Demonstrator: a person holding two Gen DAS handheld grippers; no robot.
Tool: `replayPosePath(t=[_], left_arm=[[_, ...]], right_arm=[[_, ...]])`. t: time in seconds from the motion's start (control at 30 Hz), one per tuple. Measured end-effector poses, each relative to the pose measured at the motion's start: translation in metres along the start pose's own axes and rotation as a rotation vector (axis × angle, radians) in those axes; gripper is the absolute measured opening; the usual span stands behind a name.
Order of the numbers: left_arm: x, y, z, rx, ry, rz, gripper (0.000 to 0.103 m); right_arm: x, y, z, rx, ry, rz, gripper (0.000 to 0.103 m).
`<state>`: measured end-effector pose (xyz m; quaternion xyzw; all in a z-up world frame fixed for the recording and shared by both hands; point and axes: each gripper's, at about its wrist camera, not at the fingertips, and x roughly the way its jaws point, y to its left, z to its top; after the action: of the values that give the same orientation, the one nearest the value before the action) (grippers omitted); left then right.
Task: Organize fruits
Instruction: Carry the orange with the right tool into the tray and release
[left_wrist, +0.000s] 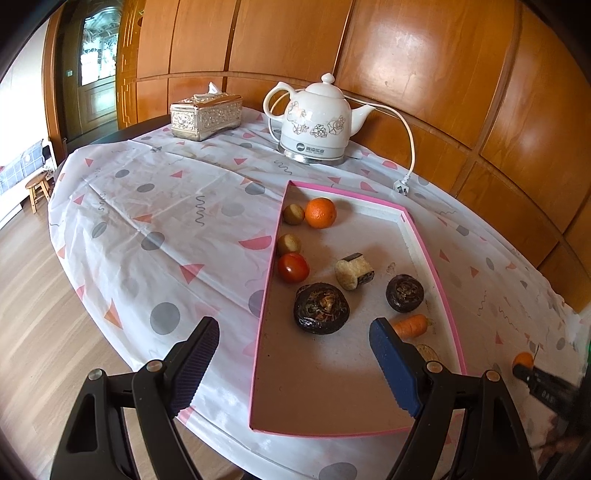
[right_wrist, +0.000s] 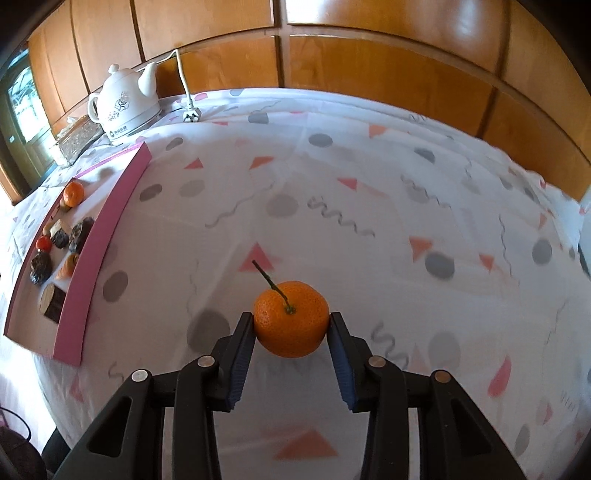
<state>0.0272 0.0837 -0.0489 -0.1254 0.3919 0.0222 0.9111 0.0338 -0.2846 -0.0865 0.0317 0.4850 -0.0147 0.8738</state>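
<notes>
Right wrist view: a stemmed mandarin in transit toward the tray

Right wrist view is showing the right gripper (right_wrist: 291, 325) clamping a small mandarin (right_wrist: 291, 318) between its blue pads, one pad pressing on each flank, stem pointing up and away. The fruit is hanging above the patterned tablecloth (right_wrist: 369, 184), well apart from the pink-rimmed tray (right_wrist: 107, 229) lying off to the left. Left wrist view is showing the left gripper (left_wrist: 295, 354) hovering with jaws spread wide and nothing between them, above the near end of the tray. Inside the tray are lying an orange (left_wrist: 321, 213), a tomato (left_wrist: 293, 268), two kiwis, a carrot (left_wrist: 410, 326) and several dark pieces.

Risks, as judged from here: the pads are meeting the round skin only at its widest line, so a jolt could be rolling the mandarin out of the grip and across the cloth toward the table edge. A low approach could be catching the fruit on the raised rim. A release above the crowded middle could be knocking the tomato or setting the mandarin rolling.
</notes>
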Motion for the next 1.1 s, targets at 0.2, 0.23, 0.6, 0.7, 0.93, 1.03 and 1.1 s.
replayPosePath(t=[0.2,0.23,0.6,0.7,0.93,1.03,1.1], left_arm=[[-0.002,0.007,0.002,-0.028,-0.007,0.002,0.084],[-0.003,0.010,0.003,-0.036,-0.011,0.004,0.084],[-0.010,0.056,0.012,-0.210,-0.040,0.059,0.084],[-0.008,0.061,0.012,-0.244,-0.032,0.049,0.084],[-0.007,0.066,0.011,-0.326,-0.038,0.000,0.087],[-0.007,0.066,0.012,-0.319,-0.043,0.007,0.088],[-0.006,0.068,0.011,-0.321,-0.038,0.012,0.088]], right_arm=[[-0.004,-0.008,-0.017,0.055,0.008,0.026,0.040],[-0.005,-0.006,-0.017,0.057,0.006,0.035,0.040],[-0.029,0.063,0.006,-0.106,-0.042,0.242,0.040],[-0.032,0.093,0.020,-0.156,-0.050,0.319,0.040],[-0.019,0.170,0.073,-0.264,-0.062,0.404,0.040],[-0.005,0.190,0.094,-0.235,-0.051,0.417,0.042],[0.001,0.198,0.099,-0.232,-0.072,0.359,0.048]])
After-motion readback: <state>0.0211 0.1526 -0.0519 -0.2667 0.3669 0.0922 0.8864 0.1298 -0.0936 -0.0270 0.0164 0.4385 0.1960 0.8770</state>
